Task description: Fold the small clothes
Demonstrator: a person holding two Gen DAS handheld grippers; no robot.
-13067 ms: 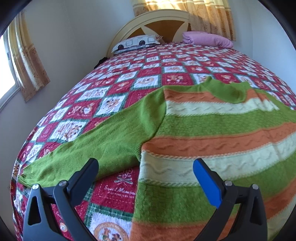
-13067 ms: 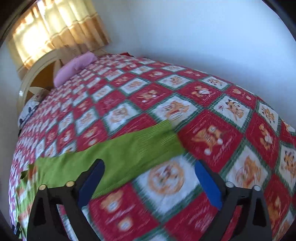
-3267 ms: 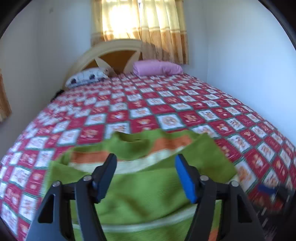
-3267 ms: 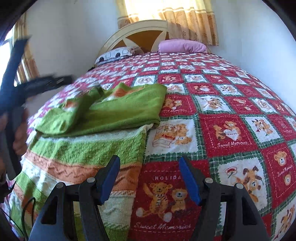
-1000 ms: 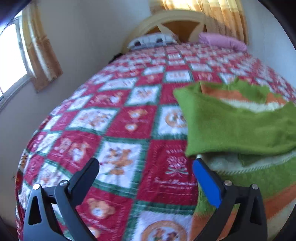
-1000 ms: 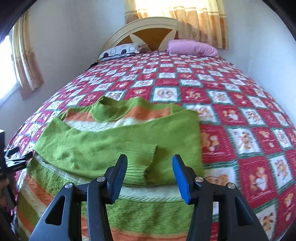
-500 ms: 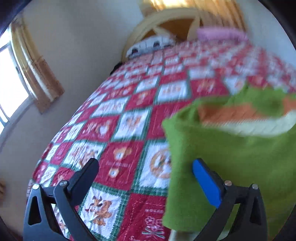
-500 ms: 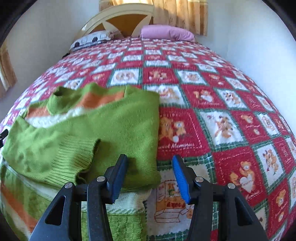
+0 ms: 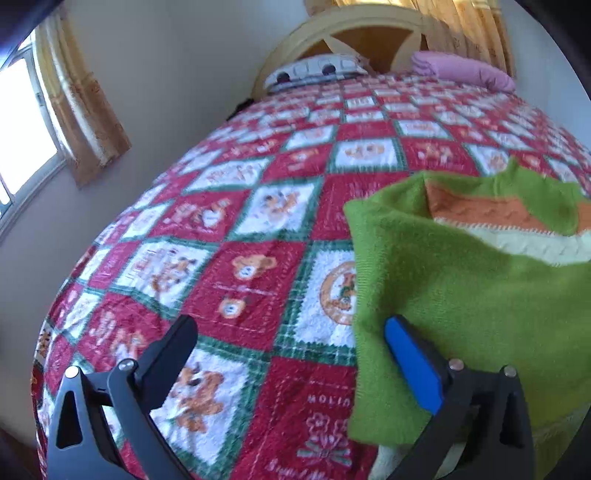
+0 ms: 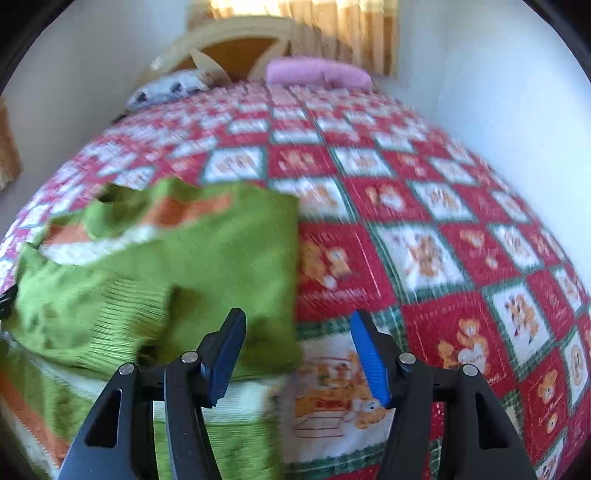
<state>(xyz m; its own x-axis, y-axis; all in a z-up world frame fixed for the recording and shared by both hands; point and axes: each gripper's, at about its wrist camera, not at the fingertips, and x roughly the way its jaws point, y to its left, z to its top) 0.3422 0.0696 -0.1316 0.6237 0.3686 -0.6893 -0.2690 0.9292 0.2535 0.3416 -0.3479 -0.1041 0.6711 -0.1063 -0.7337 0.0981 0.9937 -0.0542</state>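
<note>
Both sleeves lie folded across the sweater [image 9: 461,295] on the quilt [image 9: 240,266], so the step in hand looks like lining up for the body fold. The left claw [image 9: 288,347] hangs wide open over the sweater's left edge; the right claw [image 10: 295,332], jaws just opening and empty, straddles its right edge. Next, each should probably pinch its side edge

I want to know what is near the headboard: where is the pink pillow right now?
The pink pillow lies at the far end of the bed, against the headboard, right of the patterned pillow in both wrist views and below the curtain.
</note>
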